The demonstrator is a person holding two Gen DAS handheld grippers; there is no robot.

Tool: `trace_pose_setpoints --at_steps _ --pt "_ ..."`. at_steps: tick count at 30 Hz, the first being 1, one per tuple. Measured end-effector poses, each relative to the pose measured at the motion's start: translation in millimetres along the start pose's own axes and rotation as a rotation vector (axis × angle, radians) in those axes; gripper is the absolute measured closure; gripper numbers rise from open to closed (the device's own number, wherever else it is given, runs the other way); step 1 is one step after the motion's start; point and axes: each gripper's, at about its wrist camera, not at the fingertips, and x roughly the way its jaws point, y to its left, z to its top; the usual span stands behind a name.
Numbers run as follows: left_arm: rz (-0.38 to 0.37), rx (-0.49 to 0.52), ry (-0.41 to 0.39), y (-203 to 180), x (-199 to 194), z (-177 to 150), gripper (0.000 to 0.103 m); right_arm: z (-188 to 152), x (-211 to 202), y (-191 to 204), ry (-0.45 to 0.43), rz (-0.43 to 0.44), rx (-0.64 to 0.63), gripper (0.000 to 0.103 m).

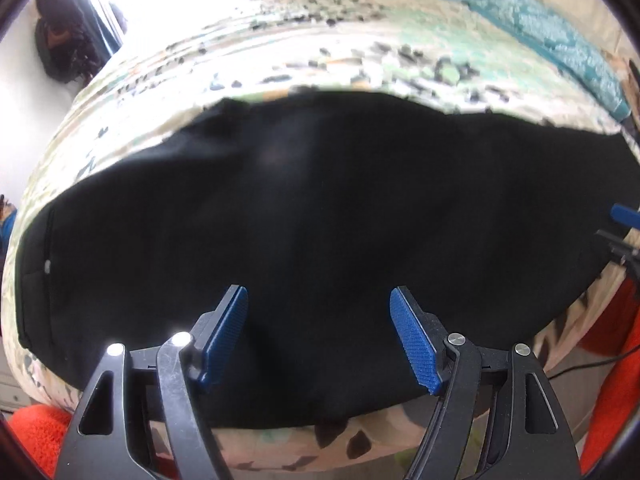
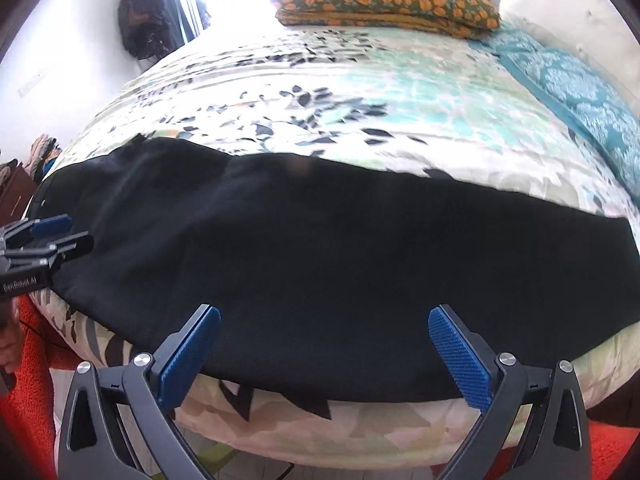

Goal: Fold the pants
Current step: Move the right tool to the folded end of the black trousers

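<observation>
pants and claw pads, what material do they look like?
Pants: matte black soft fabric, maybe fleece or cotton knit; no sheen, drapes limp over the bed edge. Left claw pads: blue, finely ribbed, likely rubber or printed plastic, on black plastic fingers.

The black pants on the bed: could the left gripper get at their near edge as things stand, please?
Probably yes. The left gripper hangs open right above the black pants, nothing lies between them, and the right gripper is off to the side.
</observation>
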Motion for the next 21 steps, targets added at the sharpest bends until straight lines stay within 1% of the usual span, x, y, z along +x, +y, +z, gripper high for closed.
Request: trace_pose_setpoints --at_steps 1,2,3,5,6,9,11,14,17,19,21 --pt "-0.008 -0.002 -0.020 2.2 -1.2 -6.0 0.026 -3.9 6.8 -9.9 0.043 0.007 0.040 0.000" --pt "-0.006 -0.005 -0.032 5.2 -5.5 -10.0 0.026 -7.5 5.6 -16.9 0.032 0.034 0.064 0.000" --pt "0.001 -0.007 -0.017 8.0 -6.7 -10.2 0.026 -8.5 0.7 -20.3 0.011 0.047 0.072 0.000" --pt "0.006 -0.038 -0.013 14.9 -11.6 -9.2 0.026 -8.0 -4.2 -23.7 0.008 0.039 0.080 0.000" --pt "0.011 -0.058 -0.019 16.7 -13.2 -8.0 0.027 -8.1 -6.7 -25.9 -0.008 0.045 0.091 0.000" --pt "-0.016 -0.103 -0.059 20.2 -24.1 -5.3 0.027 -6.8 -18.8 -41.4 -0.062 0.061 0.167 0.000" --pt "-0.027 -0.107 -0.094 17.8 -31.7 -0.6 0.027 -5.1 -25.9 -55.3 -0.089 0.073 0.227 0.000" --pt "-0.054 -0.073 -0.147 5.5 -42.2 3.7 0.027 -3.1 -32.3 -76.3 -0.109 0.084 0.309 0.000" --pt "-0.074 -0.025 -0.170 -9.6 -43.3 3.9 0.027 -1.8 -37.7 -93.9 -0.127 0.083 0.374 0.000" --pt "-0.072 0.009 -0.159 -18.3 -36.4 3.4 0.027 -1.1 -41.9 -102.1 -0.140 0.078 0.398 0.000" --pt "-0.051 0.029 -0.118 -22.3 -24.5 2.2 0.027 -0.8 -47.9 -108.4 -0.160 0.070 0.415 0.000"
